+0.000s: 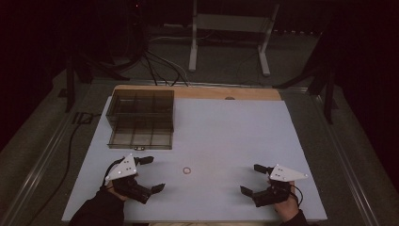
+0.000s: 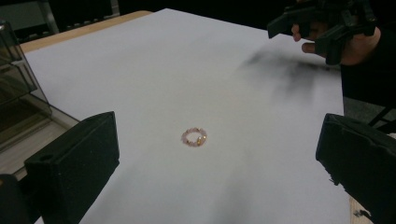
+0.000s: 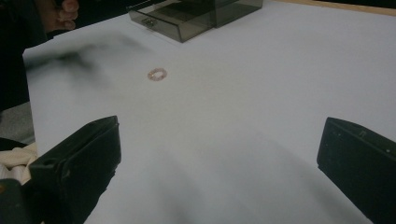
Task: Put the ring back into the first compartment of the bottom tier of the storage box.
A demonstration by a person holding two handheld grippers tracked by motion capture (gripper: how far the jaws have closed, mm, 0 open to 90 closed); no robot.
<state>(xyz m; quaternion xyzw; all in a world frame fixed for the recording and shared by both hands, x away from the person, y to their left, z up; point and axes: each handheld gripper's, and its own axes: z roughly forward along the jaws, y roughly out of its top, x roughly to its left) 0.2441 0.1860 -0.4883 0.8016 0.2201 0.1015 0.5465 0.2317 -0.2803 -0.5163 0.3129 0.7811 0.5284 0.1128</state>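
**Facing a bead ring with both grippers empty**

Lying flat on the white table point(image 1: 226, 127), the small pink bead ring point(image 1: 187, 170) sits between your two grippers, nearer the left one. Your left gripper point(image 1: 153, 173) rests on the table with its jaws spread wide and nothing between them; the ring lies just ahead of it. Your right gripper point(image 1: 251, 179) also has its jaws released and empty, well apart from the ring. Behind your left gripper stands a smoky clear compartment box point(image 1: 141, 118).
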